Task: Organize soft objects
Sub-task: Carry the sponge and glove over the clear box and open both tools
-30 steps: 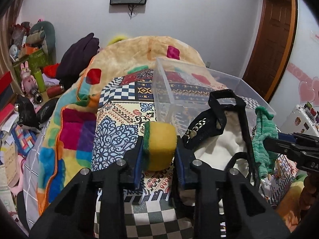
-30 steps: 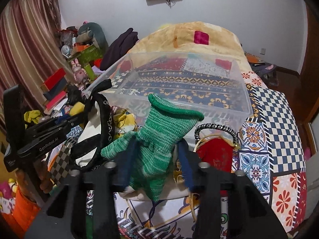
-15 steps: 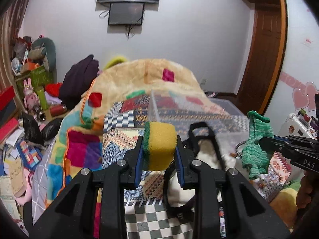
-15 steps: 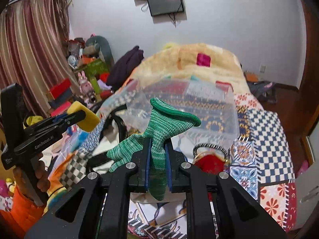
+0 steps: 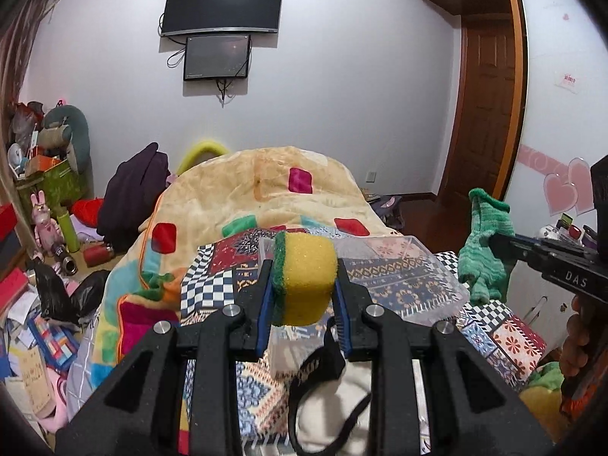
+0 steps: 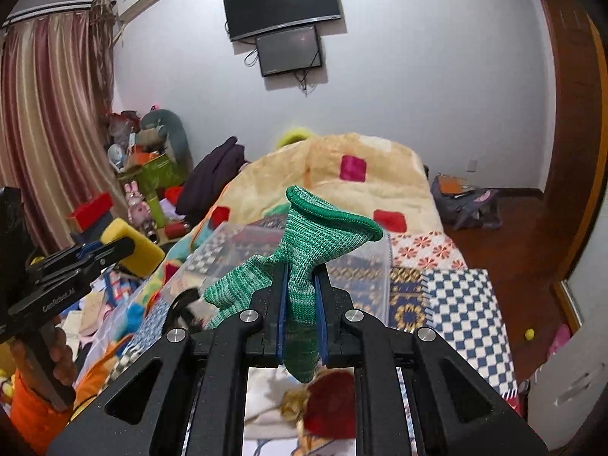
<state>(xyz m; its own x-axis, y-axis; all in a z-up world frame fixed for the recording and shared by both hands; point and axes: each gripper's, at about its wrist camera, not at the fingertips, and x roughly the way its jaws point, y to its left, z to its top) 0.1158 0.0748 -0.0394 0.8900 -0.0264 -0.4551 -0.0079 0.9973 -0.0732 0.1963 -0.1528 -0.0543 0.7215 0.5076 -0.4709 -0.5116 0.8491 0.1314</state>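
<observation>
Left gripper (image 5: 304, 285) clamps the yellow sponge (image 5: 306, 277) and right gripper (image 6: 300, 304) is pinched on the green knit glove (image 6: 304, 258), both raised higher above the patterned bed (image 5: 509, 338) than a second earlier, the clear plastic bin (image 5: 410, 269) beneath holding nothing visible.

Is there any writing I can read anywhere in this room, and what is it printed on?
"DAS": on the side of the right hand-held gripper, seen from the left camera; it may be cut off.
"GenRobot.AI": on the side of the left hand-held gripper, seen from the right camera; small, slightly blurred.
Pink sign on the wardrobe door: too small to read.
Television brand mark: too small to read.
</observation>
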